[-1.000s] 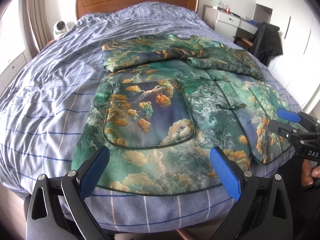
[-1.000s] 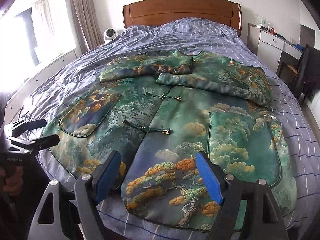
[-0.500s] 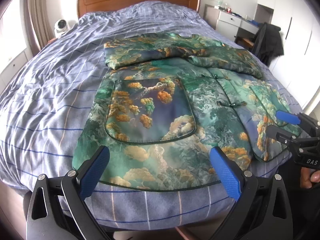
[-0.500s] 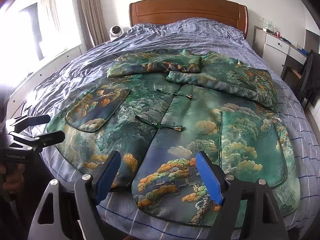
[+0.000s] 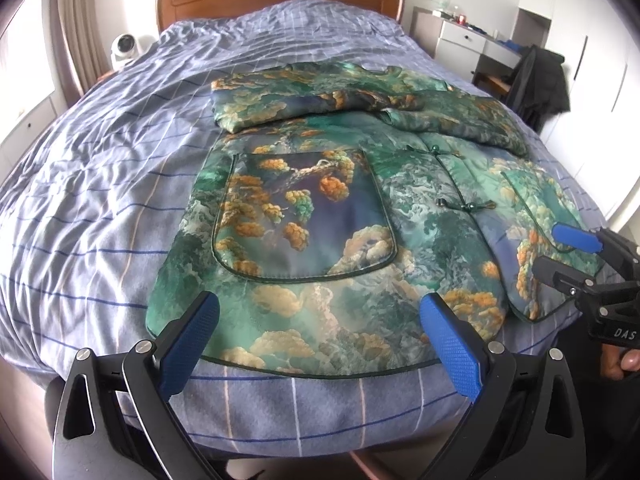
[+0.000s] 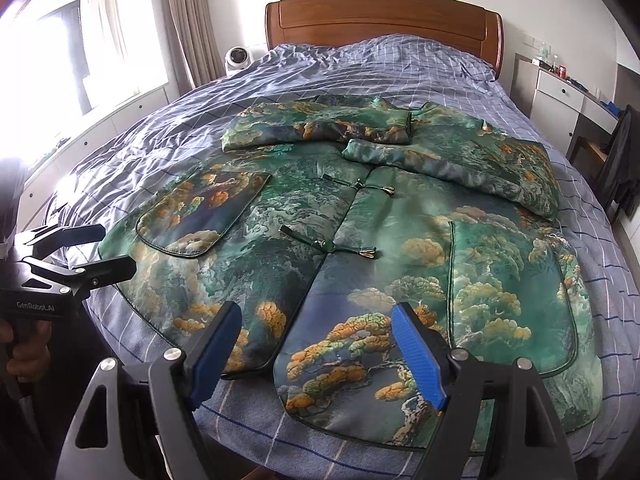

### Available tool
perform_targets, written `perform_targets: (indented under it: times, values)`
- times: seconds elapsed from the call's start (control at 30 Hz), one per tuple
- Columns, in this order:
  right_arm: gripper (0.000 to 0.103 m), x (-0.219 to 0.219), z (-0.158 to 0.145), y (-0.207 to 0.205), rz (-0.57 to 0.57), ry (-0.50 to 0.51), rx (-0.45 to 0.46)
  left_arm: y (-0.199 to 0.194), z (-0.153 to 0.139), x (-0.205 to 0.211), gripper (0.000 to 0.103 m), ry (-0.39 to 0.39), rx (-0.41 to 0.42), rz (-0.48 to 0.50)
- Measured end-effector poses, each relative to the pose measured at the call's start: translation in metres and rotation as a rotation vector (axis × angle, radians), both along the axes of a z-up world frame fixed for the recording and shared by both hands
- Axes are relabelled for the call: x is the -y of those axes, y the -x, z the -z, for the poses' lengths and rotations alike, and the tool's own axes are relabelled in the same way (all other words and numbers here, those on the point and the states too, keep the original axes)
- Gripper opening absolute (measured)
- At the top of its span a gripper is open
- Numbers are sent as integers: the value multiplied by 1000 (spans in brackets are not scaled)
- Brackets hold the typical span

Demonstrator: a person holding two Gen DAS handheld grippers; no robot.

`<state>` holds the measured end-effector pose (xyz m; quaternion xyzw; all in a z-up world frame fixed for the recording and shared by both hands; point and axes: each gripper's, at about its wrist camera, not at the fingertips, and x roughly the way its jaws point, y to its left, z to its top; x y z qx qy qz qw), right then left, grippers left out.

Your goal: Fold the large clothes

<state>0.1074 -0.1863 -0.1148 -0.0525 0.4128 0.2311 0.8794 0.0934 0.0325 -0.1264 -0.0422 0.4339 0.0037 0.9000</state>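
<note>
From the left wrist, the left gripper (image 5: 320, 330) hangs with its jaws spread wide and empty above the near hem of the green patterned jacket (image 5: 340, 216), which lies front-up on the blue checked bedspread (image 5: 100, 184) with both sleeves folded across its chest; at the right edge the right gripper (image 5: 560, 252) shows sideways, and beyond it a dark garment (image 5: 540, 80) hangs by a desk. From the right wrist, the right gripper (image 6: 318, 348) is likewise wide apart and holds nothing over the jacket (image 6: 400, 240) front opening, and only here do the bright window (image 6: 80, 48) and the hand (image 6: 24, 356) holding the left gripper (image 6: 108, 252) appear.
</note>
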Motion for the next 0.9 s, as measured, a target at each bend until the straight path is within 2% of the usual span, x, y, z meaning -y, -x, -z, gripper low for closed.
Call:
perform_targets:
  times: [0.17, 0.27, 0.37, 0.47, 0.6, 0.67, 0.73, 0.8, 0.9]
  values:
    - [79, 0, -2, 1, 1, 8, 8, 1, -4, -6, 100, -16, 8, -3]
    - [79, 12, -11, -3, 25, 36, 42, 1, -13, -32, 100, -24, 36, -49]
    - [79, 48, -27, -10, 109, 97, 108, -1, -13, -76, 101, 25, 27, -132]
    - [79, 100, -36, -20, 209, 135, 101, -2, -7, -117, 100, 103, -5, -228]
    - [79, 172, -27, -28, 315, 161, -9, -11, 10, -143, 101, 223, -62, -227]
    - [79, 201, -15, -29, 353, 150, -79, -22, 23, -142, 101, 250, -106, -181]
    - [80, 224, -4, -30, 381, 89, -152, -36, 42, -133, 101, 283, -159, -118]
    - [82, 241, 11, -33, 393, -14, -224, -48, 56, -122, 101, 295, -197, -81]
    - [83, 244, 33, -38, 378, -51, -281, -59, 65, -109, 102, 250, -206, -60]
